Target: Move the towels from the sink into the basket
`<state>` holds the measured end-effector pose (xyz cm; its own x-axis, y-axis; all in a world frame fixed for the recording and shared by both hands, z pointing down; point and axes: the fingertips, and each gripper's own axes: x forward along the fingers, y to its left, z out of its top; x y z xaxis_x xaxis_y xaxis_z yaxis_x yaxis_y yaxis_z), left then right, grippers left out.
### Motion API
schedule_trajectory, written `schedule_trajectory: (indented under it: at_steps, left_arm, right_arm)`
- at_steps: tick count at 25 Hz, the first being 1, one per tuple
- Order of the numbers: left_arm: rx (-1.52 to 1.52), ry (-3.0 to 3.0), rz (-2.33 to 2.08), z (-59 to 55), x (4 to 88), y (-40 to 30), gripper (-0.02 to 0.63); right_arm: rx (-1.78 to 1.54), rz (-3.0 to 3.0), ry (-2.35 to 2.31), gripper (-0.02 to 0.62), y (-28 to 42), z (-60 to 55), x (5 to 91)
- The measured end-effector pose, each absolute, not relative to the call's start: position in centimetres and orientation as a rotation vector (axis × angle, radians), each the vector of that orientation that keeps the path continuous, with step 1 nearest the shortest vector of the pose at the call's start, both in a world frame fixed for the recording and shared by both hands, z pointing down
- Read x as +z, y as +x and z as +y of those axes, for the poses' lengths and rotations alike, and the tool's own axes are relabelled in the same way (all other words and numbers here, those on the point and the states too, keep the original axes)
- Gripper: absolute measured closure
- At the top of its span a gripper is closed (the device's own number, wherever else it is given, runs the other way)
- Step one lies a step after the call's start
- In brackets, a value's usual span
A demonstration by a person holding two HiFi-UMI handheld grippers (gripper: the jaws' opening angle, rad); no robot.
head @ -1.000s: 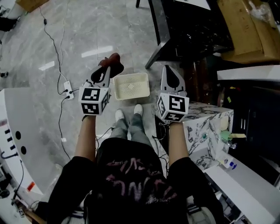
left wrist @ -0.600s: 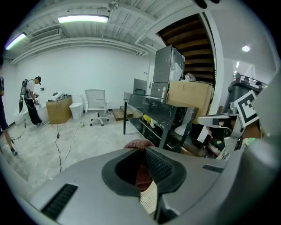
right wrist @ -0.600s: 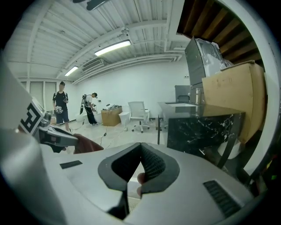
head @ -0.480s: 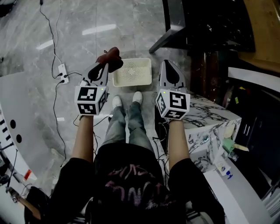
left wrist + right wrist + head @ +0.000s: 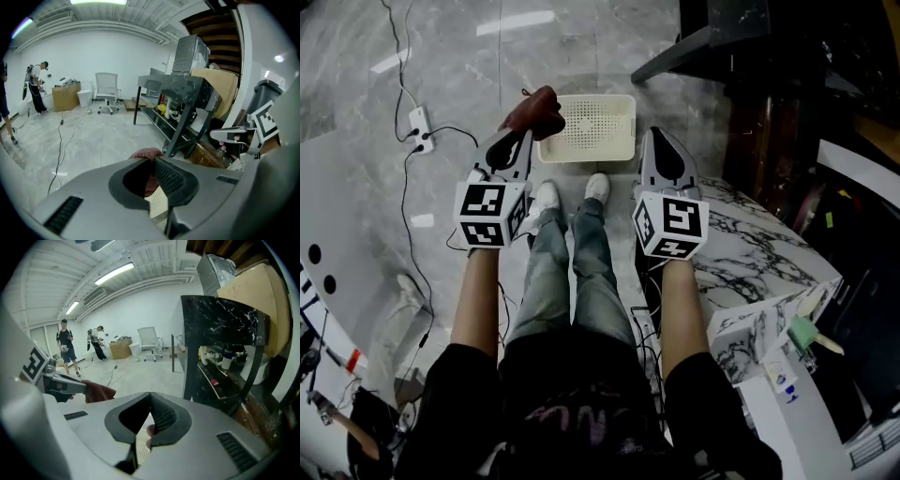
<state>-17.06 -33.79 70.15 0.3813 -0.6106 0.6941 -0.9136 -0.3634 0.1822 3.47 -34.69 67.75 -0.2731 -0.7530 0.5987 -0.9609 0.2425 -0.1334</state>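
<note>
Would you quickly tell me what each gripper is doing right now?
Left gripper: closed on a red towel.
Right gripper: closed, empty.

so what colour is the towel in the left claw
Dark reddish-brown towel, seen best in the head view.

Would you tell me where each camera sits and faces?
Head view: on the head, facing steeply down at the basket; arms, legs, left gripper, right gripper show.
Left gripper view: along its jaws, shut on the towel, across the room.
Right gripper view: along its shut jaws, across the room.
Shared: basket; each gripper view shows the other gripper.
</note>
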Motion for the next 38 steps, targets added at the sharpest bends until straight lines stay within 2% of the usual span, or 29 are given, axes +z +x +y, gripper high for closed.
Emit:
schedule_trajectory:
  at_steps: [15,25,26,29,30,34,38]
  left_arm:
    - [0.793,2.019,-1.178,-30.3,89.5,-15.3,0.566]
    - [0.83,1.985,-1.156,-28.1,98.1,-15.0,0.564]
    - [0.83,1.985,-1.147,-27.9,98.7,-14.9,0.559]
    - [0.841,1.979,-1.101,-27.3,100.4,-14.7,0.447]
    - [0.85,1.979,-1.094,-27.2,100.8,-14.7,0.432]
    - [0.876,1.969,-1.081,-26.7,101.7,-14.9,0.391]
    - [0.868,1.967,-1.08,-26.3,101.0,-15.3,0.379]
  right_arm:
    - [0.803,-2.007,1.478,0.58,4.0,-31.2,87.5]
    - [0.825,-1.982,1.422,0.58,4.4,-29.0,95.3]
    - [0.826,-1.981,1.419,0.58,4.4,-28.8,95.7]
    - [0.832,-1.979,1.408,0.58,4.1,-28.5,96.8]
    - [0.832,-1.978,1.404,0.58,4.0,-28.4,97.1]
    - [0.835,-1.971,1.4,0.58,3.9,-28.3,97.8]
    - [0.838,-1.98,1.41,0.58,3.6,-28.7,96.9]
